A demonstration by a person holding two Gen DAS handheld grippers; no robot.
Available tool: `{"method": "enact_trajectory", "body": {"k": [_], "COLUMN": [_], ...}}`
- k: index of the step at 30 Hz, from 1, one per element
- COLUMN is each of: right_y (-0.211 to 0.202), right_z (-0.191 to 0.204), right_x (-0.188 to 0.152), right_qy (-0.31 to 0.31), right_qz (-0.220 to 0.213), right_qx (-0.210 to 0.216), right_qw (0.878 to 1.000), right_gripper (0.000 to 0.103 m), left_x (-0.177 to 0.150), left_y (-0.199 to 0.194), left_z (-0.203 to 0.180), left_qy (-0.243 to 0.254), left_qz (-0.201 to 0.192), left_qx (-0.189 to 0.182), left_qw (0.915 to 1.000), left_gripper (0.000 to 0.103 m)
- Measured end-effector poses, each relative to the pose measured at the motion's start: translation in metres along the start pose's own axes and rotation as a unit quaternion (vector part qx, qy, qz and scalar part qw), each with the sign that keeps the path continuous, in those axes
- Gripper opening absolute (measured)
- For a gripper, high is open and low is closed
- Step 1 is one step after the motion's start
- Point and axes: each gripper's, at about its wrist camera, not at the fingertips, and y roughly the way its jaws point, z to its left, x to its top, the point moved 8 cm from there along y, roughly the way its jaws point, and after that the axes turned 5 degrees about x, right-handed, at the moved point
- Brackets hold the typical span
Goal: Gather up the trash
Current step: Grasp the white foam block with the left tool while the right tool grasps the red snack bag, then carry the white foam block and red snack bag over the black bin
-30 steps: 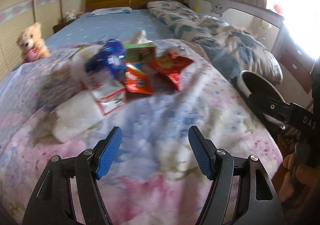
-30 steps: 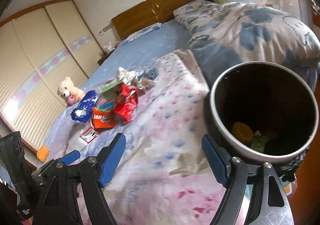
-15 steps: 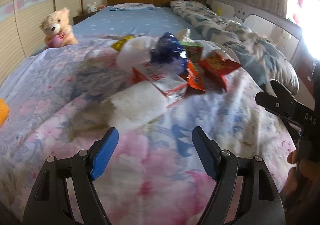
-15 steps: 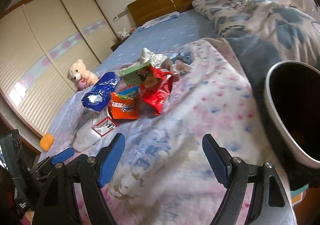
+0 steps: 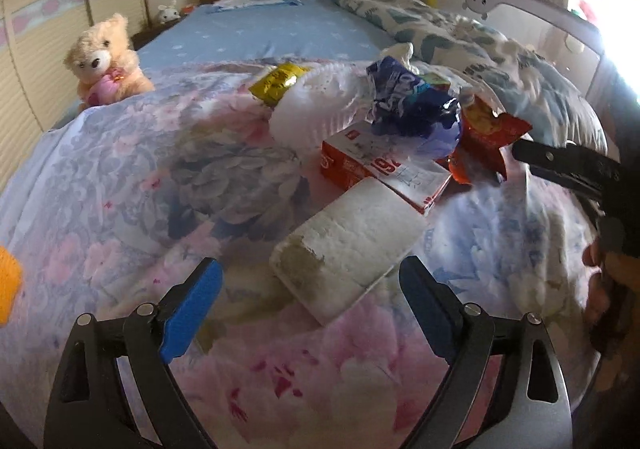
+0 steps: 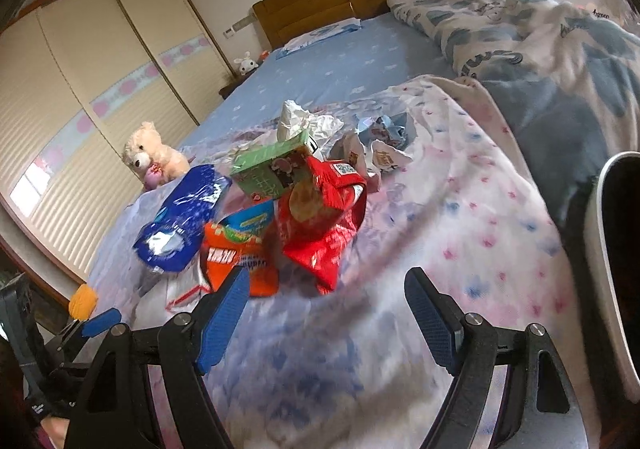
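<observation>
Trash (image 5: 400,153) is lying heaped on the bed (image 5: 120,189) while you are approaching: left claw (image 5: 310,305) is opening, empty, right claw (image 6: 326,319) released; next, be closing on the nearest white pack (image 5: 348,245).

On the quilt (image 5: 120,177) ahead of me, the trash lies in a heap: a flat pad (image 5: 352,245) nearest my left gripper (image 5: 310,313), a carton (image 5: 384,169) just behind it, crumpled wrappers (image 5: 412,105) on top. A teddy bear (image 5: 104,61) sits far left. The bin (image 6: 616,269) stands at the right, beside the bed.
</observation>
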Motion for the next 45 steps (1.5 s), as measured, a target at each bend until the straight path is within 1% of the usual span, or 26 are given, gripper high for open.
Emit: {"method": "enact_trajectory", "body": {"k": [5, 7, 8, 9, 10, 11, 15, 18, 23, 31, 34, 45], "right_y": [0.021, 0.025, 0.026, 0.028, 0.03, 0.032, 0.021, 0.009, -0.018, -0.061, -0.077, -0.115], "right_z": [-0.001, -0.002, -0.001, -0.001, -0.001, -0.002, 0.001, 0.003, -0.007, -0.026, -0.032, -0.055], "right_x": [0.009, 0.012, 0.013, 0.014, 0.014, 0.013, 0.01, 0.004, -0.011, -0.028, -0.033, -0.042], "right_qy": [0.005, 0.002, 0.002, 0.001, 0.002, 0.004, -0.004, -0.009, -0.002, 0.013, 0.018, 0.034], "right_qz": [0.007, 0.005, 0.005, 0.006, 0.01, 0.015, 0.005, 0.003, -0.001, -0.011, -0.018, -0.035], "right_qx": [-0.004, -0.006, -0.006, -0.007, -0.007, -0.005, 0.005, 0.01, 0.009, 0.002, -0.001, -0.017], "right_qw": [1.0, 1.0, 1.0, 1.0, 1.0, 1.0, 1.0, 1.0, 1.0, 1.0, 1.0, 0.999], "right_gripper": [0.08, 0.075, 0.064, 0.049, 0.04, 0.037, 0.036, 0.036, 0.036, 0.036, 0.036, 0.036], "left_x": [0.003, 0.003, 0.003, 0.001, 0.0, 0.0, -0.006, -0.012, -0.016, -0.005, -0.002, 0.009], "left_y": [0.007, 0.007, 0.006, 0.007, 0.007, 0.005, -0.007, -0.019, -0.027, -0.032, -0.033, -0.036], "left_z": [-0.007, -0.01, -0.011, -0.014, -0.014, -0.014, -0.019, -0.034, -0.061, -0.103, -0.119, -0.166], "left_qy": [0.009, 0.015, 0.017, 0.018, 0.016, 0.016, 0.002, 0.011, 0.012, 0.012, 0.019, 0.045], "left_qz": [0.002, -0.002, -0.003, 0.003, 0.002, -0.002, -0.011, -0.023, -0.024, -0.025, -0.026, -0.026], "left_qx": [-0.016, -0.015, -0.018, -0.026, -0.024, -0.022, -0.039, -0.043, -0.059, -0.072, -0.072, -0.088], "left_qw": [0.9998, 0.9998, 0.9997, 0.9995, 0.9996, 0.9996, 0.9992, 0.9988, 0.9979, 0.9971, 0.9969, 0.9948], "left_gripper": [0.092, 0.086, 0.071, 0.065, 0.065, 0.062, 0.059, 0.059, 0.059, 0.059, 0.059, 0.059]}}
